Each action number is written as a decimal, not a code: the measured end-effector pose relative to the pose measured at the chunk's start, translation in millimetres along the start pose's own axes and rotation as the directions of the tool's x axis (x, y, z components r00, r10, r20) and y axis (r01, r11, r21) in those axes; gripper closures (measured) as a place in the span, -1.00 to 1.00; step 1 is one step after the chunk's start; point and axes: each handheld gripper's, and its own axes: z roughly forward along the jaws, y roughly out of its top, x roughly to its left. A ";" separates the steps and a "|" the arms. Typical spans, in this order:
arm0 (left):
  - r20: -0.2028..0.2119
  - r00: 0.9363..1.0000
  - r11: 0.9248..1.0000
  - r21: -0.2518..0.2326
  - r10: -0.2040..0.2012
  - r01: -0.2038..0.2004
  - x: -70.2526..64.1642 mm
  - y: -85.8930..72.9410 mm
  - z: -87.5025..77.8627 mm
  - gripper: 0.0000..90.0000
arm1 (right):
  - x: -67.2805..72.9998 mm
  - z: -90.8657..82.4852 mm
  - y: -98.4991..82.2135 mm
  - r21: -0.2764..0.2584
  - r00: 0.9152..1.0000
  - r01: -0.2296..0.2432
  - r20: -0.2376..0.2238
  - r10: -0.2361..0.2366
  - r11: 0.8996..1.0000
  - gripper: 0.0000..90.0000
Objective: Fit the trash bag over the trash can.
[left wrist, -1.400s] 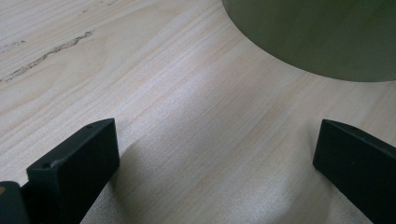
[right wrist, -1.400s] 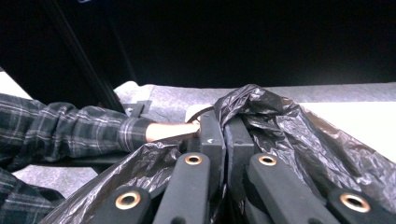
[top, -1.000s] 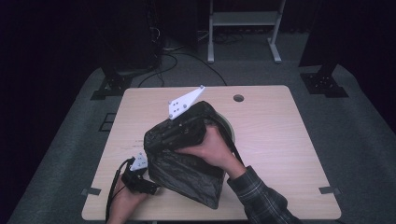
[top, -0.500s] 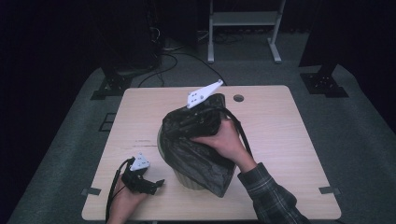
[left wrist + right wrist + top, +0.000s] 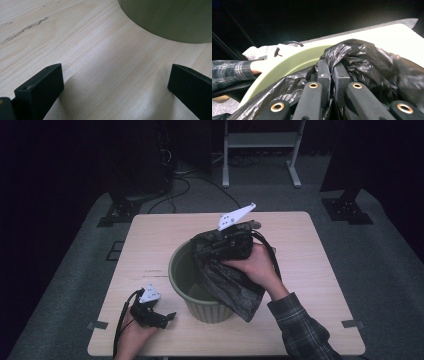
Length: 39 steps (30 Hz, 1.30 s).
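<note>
Right gripper (image 5: 239, 236), jaws clamped on black bag (image 5: 227, 272), dragged it toward frame centre-right, uncovering green bin (image 5: 186, 270); left gripper (image 5: 161, 319) idle, jaws wide.

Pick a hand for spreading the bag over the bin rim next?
Right. The right gripper is already clamped on the black bag above the green bin; the left gripper rests open on the table.

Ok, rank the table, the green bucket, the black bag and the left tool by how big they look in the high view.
1. Table
2. Green bucket and black bag: too alike to rank, and the bag hides part of the bucket.
3. Left tool
</note>
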 end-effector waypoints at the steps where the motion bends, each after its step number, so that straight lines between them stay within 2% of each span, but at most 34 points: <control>1: 0.000 1.000 1.000 0.000 0.000 0.000 0.0 0.0 0.0 -1.00 | -1.1 -1.3 -0.7 -0.002 1.000 -0.004 -0.001 0.004 1.000 0.90; 4: 0.000 1.000 1.000 0.000 0.000 0.000 0.0 0.0 0.0 -1.00 | -0.3 -1.8 -0.1 -0.011 1.000 -0.003 -0.008 0.003 1.000 0.94; 7: 0.000 1.000 1.000 0.000 0.000 0.000 0.0 0.0 0.0 -1.00 | 4.2 1.3 4.4 -0.034 0.999 -0.005 -0.043 0.004 0.999 0.94; 11: 0.000 1.000 1.000 0.000 0.000 0.000 0.0 0.0 0.0 -1.00 | 18.5 14.4 18.6 -0.039 0.996 0.032 -0.086 -0.035 0.999 0.94; 18: 0.000 1.000 1.000 0.000 0.001 -0.001 -0.1 -0.1 0.0 -1.00 | 42.2 42.1 41.3 -0.056 0.983 0.077 -0.160 -0.085 0.995 0.94; 22: -0.001 1.000 1.000 -0.001 0.000 0.000 -0.2 -0.1 0.1 -1.00 | 49.4 49.4 45.4 -0.088 0.976 0.058 -0.205 -0.075 0.994 0.94; 27: -0.001 1.000 1.000 0.000 0.000 0.000 -0.2 -0.1 0.1 -1.00 | 61.5 59.8 50.5 -0.102 0.967 0.066 -0.237 -0.089 0.993 0.94; 30: -0.001 1.000 1.000 0.000 0.000 0.000 -0.2 -0.1 0.0 -1.00 | 63.2 61.8 49.1 -0.086 0.967 0.062 -0.241 -0.082 0.994 0.93; 32: 0.000 1.000 1.000 0.000 0.001 -0.001 -0.1 -0.1 0.0 -1.00 | 59.4 57.8 44.4 -0.076 0.972 0.054 -0.223 -0.070 0.996 0.93; 36: 0.001 1.000 1.000 0.001 0.000 0.000 -0.1 0.0 -0.1 -1.00 | 43.5 41.7 30.8 -0.066 0.984 -0.005 -0.176 -0.007 0.998 0.93; 39: 0.000 1.000 1.000 0.002 0.001 -0.001 0.0 0.0 -0.2 -1.00 | 34.3 32.0 22.4 -0.056 0.991 -0.027 -0.132 0.020 0.998 0.93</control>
